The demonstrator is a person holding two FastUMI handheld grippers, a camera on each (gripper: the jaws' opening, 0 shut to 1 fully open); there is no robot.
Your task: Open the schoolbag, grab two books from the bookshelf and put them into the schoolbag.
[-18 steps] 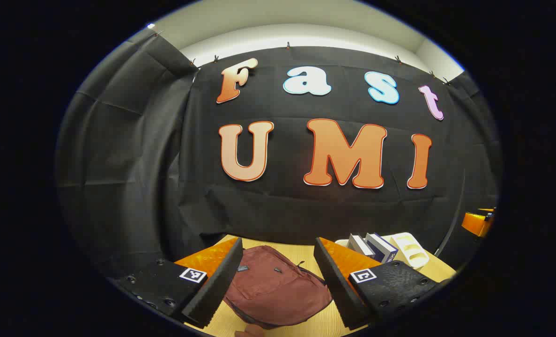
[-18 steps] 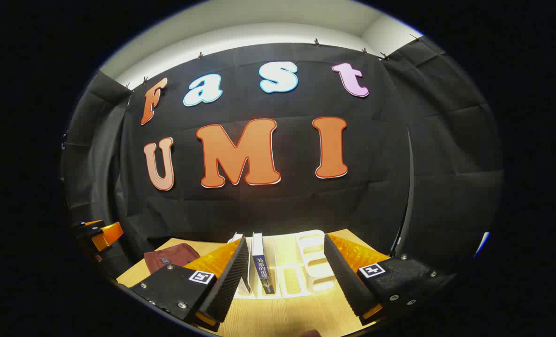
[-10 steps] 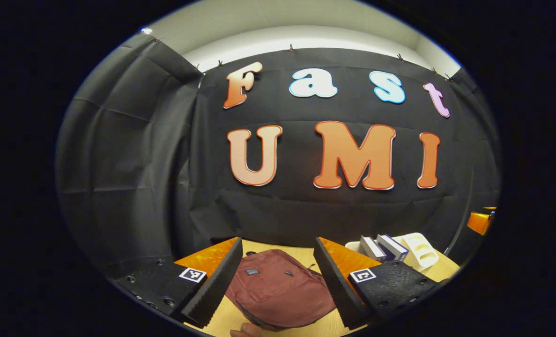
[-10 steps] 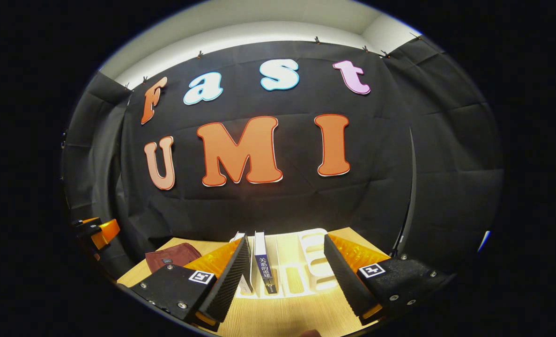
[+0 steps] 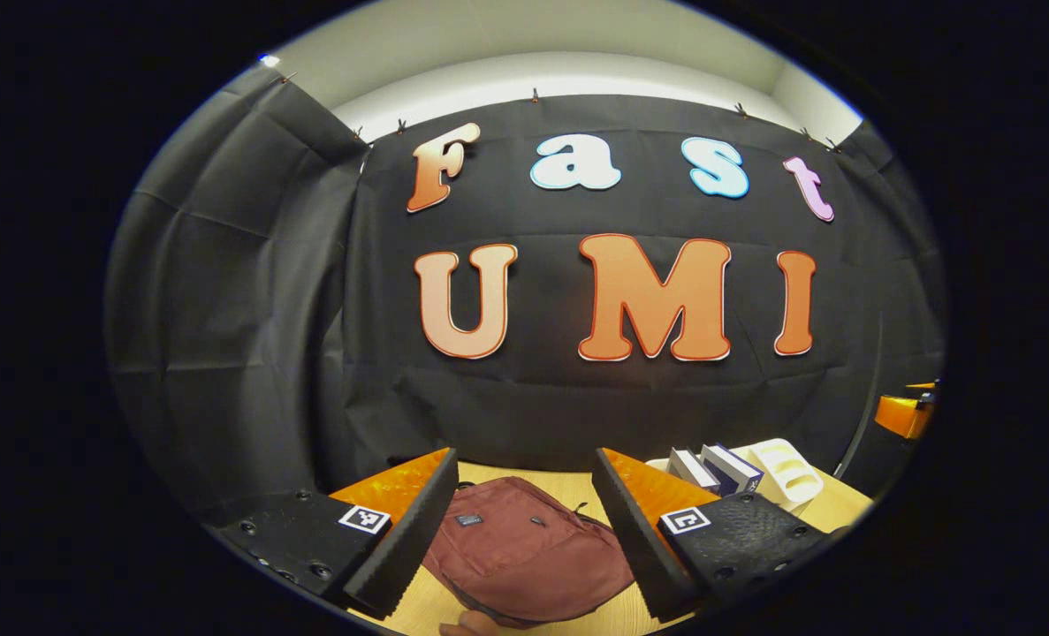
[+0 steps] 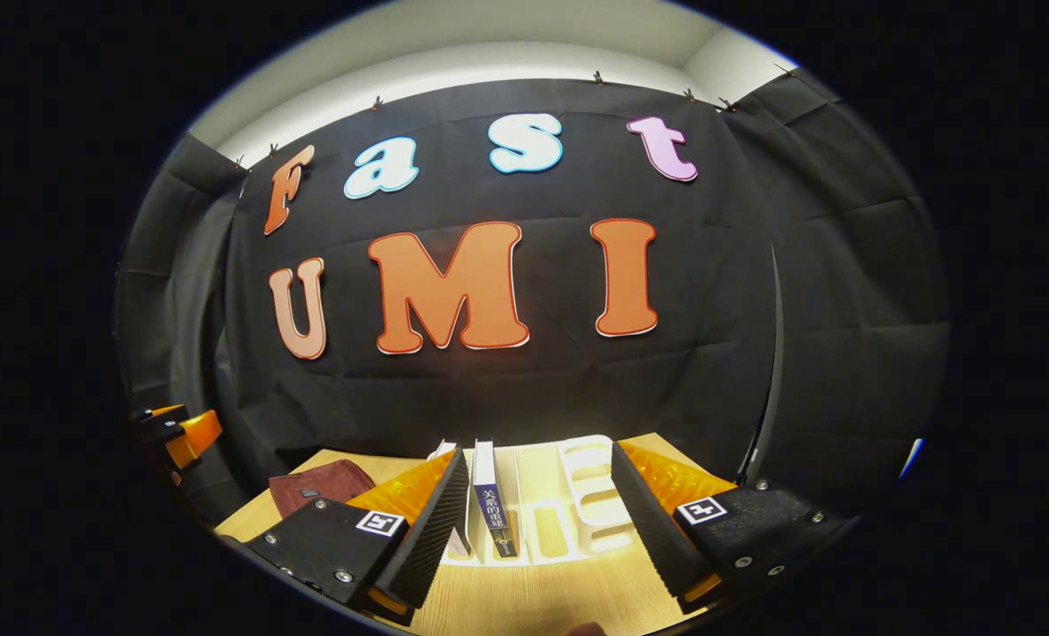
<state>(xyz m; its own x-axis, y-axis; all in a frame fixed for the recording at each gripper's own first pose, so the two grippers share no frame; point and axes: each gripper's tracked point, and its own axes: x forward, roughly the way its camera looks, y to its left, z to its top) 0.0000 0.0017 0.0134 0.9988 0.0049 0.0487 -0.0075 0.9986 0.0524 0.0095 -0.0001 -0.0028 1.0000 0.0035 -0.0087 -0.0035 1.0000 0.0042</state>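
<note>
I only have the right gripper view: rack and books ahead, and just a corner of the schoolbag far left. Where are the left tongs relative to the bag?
Observer: The left tongs are open and point at the schoolbag, which shows between their fingers, not gripped.
Operator: Is the bag open yet?
Observer: It looks shut. It lies flat with the front pocket up and no opening visible.
Operator: Anything else near it?
Observer: A fingertip shows at the bag's near edge.

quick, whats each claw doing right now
Left claw: open, holding nothing, above the schoolbag.
Right claw: open, holding nothing, facing the bookshelf.
</note>
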